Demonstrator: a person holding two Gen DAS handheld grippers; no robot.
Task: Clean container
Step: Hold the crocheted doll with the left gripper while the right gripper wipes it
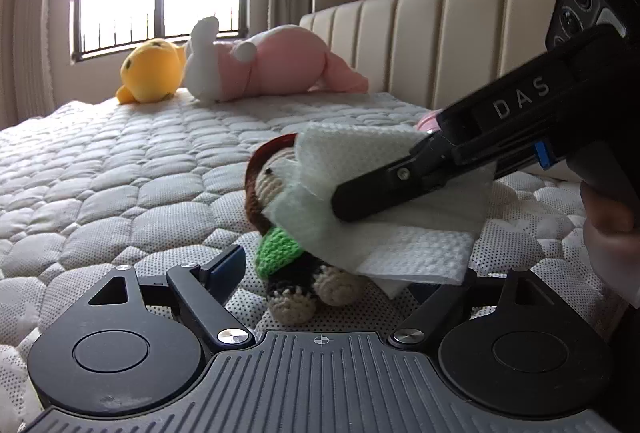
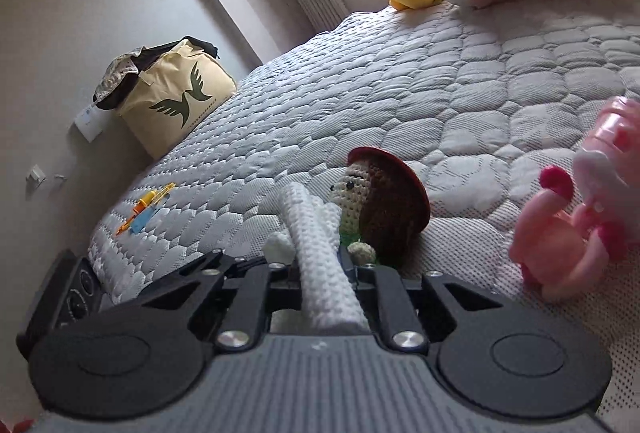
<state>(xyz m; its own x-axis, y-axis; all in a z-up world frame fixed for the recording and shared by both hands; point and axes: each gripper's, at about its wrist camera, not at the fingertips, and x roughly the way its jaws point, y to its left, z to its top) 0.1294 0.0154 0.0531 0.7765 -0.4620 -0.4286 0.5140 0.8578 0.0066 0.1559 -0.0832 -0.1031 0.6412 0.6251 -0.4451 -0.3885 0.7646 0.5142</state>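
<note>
A crocheted doll point(image 1: 280, 201) with a brown hat and a green scarf lies on the quilted mattress point(image 1: 120, 169). My right gripper point(image 1: 340, 203) comes in from the right, shut on a folded white paper towel point(image 1: 400, 249), and presses the towel against the doll's body. In the right wrist view the towel point(image 2: 320, 253) runs up between that gripper's point(image 2: 316, 261) fingers to the doll point(image 2: 380, 201). My left gripper point(image 1: 332, 273) is open low on the bed, its fingers apart on either side of the doll's legs; the towel hides its right fingertip.
A yellow plush point(image 1: 152, 71) and a pink and white plush point(image 1: 260, 65) lie by the window, in front of the padded headboard point(image 1: 440, 45). A pink plastic toy point(image 2: 580, 201) sits close on the right. Small orange and blue items point(image 2: 146, 211) lie near the mattress edge. A tan bag point(image 2: 172, 101) stands beside the bed.
</note>
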